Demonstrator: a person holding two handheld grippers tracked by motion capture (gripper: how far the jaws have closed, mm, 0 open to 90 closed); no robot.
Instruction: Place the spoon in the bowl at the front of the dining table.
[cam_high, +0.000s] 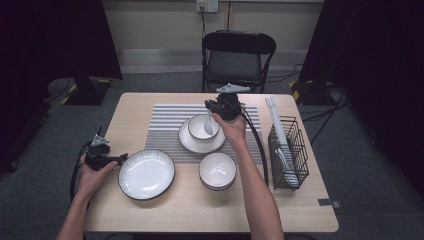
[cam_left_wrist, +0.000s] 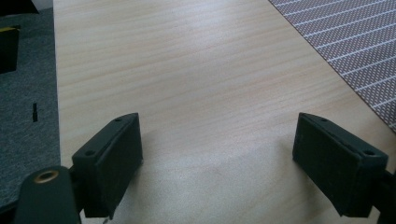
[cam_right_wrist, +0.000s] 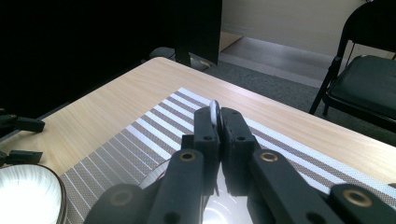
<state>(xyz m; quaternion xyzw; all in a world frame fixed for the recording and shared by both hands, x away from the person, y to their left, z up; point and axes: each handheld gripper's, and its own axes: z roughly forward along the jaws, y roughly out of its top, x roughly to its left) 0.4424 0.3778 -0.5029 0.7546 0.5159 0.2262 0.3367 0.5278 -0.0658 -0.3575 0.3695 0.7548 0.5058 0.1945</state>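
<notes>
My right tool (cam_high: 214, 113) held a white spoon (cam_high: 208, 124) pinched by its handle, long axis slanting down into the small bowl (cam_high: 203, 127) directly below, on the plate (cam_high: 201, 141); my left tool (cam_high: 116, 158), jaws wide and empty, rested on the table (cam_high: 210, 210) well apart

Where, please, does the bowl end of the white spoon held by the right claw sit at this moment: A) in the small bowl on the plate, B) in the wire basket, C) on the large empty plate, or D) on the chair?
A: the right claw is shut on the spoon, whose bowl end lies inside the small bowl on the plate.
</notes>
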